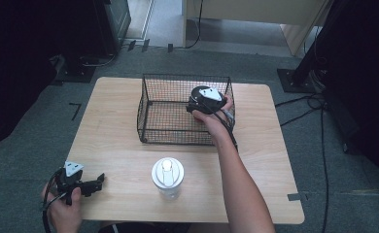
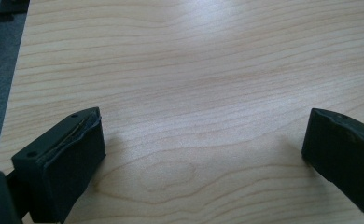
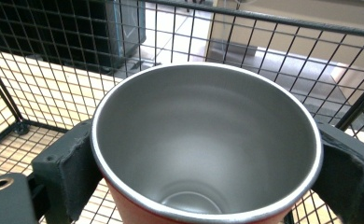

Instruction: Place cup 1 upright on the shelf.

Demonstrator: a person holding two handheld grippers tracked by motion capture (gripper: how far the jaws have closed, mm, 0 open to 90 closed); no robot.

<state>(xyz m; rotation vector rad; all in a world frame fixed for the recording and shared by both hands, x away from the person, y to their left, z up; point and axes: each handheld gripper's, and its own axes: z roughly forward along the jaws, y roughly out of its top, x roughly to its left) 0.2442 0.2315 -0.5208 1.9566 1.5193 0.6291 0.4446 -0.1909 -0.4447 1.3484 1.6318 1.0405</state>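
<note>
Nearest the high camera, close to the near edge of the pale wood surface (image 1: pixel 119 141): clear lidded jar (image 1: pixel 167 177) with a white and grey cap, standing upright about midway along that edge. Off toward the near left corner, left tongs (image 1: pixel 99 181) held low in a hand (image 1: pixel 63 213), jaws spread wide with nothing between them, bare wood grain below in the left gripper view. Cable trailing from them over the near edge.

Farther back, toward the far edge and about centred: black wire basket (image 1: pixel 148 104), open at the top, square mesh walls, wood visible through its floor. Inside its right half, right tongs (image 1: pixel 203 99) with the grey three-cornered plate on top, reached in over the near right wall by a forearm (image 1: pixel 236 179) crossing the surface from the near edge.

Clamped between those jaws in the right gripper view: metal cup (image 3: pixel 206 144), upright, mouth open toward the camera, brushed steel inside with a bright rolled rim, red outer wall showing just under the rim. One black jaw pressed against each side. Basket mesh close behind and beside the cup, corner post at the left; cannot tell whether the cup's base touches the basket floor.

Beyond the surface: grey carpet, black stands, loose cables.
</note>
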